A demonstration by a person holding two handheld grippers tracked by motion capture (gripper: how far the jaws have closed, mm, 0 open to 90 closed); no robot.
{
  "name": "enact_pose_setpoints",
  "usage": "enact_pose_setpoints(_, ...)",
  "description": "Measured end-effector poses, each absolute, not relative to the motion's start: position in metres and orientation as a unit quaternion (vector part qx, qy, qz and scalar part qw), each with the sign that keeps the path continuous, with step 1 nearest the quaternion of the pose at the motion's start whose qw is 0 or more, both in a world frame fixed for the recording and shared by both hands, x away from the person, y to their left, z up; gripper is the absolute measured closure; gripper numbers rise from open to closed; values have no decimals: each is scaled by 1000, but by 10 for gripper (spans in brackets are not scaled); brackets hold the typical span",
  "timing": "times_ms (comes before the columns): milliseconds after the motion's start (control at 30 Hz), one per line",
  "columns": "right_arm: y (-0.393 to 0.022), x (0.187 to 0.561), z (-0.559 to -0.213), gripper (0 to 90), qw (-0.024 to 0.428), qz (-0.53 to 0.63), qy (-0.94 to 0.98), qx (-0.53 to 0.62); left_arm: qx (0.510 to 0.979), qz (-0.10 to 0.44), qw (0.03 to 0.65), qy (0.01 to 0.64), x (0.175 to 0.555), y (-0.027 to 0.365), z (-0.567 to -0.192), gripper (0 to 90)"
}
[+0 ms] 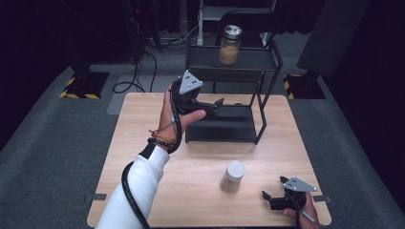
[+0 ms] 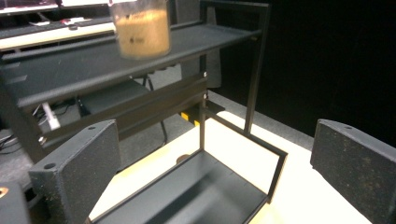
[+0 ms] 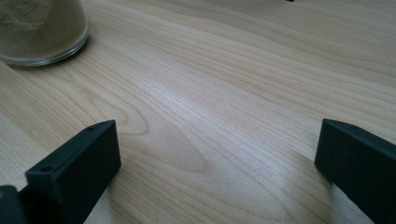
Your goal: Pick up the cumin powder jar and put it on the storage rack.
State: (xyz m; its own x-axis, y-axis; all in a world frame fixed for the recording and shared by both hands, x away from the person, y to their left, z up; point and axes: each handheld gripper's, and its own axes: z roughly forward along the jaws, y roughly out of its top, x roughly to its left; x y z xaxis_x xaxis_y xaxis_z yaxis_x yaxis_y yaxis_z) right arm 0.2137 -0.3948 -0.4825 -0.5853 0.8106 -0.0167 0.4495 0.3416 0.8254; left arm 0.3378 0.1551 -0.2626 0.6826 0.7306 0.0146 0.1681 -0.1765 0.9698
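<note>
Overhead, we hold the left gripper (image 1: 216, 106) raised in front of the black shelf rack (image 1: 265, 81), its fingers spread and holding nothing. One jar (image 1: 229, 45) with a metal lid already stands on the rack's top shelf, well apart from us at the far edge. A second jar (image 1: 233, 176) stands upright on the bench (image 1: 143, 124), nearer our side and right of the middle — this looks to be the thing to move next. Our right gripper (image 1: 273, 196) sits low near the bench's right front corner, close beside that jar, fingers parted and not touching it.

Along the left gripper's own fingers (image 2: 77, 175), we see them wide apart with only air between. Beyond them the rack's lower tray (image 2: 196, 196) lies open, and the filled jar (image 2: 141, 28) on the upper shelf stands above.

Along the right gripper's fingers (image 3: 74, 170), they are spread over bare wood, and the rounded base of the near jar (image 3: 42, 28) shows at the upper left, just off to the side rather than between them.

We judge this jar to be glass, filled with something sandy — so fairly heavy for its size, stiff, smooth and slippery, and breakable if dropped. We would grip it around the middle of its body, below the lid, squarely across its width, and keep it upright.
</note>
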Motion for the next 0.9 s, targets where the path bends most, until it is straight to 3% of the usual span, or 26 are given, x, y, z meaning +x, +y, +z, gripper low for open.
enact_pose_setpoints(900, -395, 214, -482, 0, 217, 412, 791, 397, 737, 235, 536, 338, 308, 179, -342, 17)
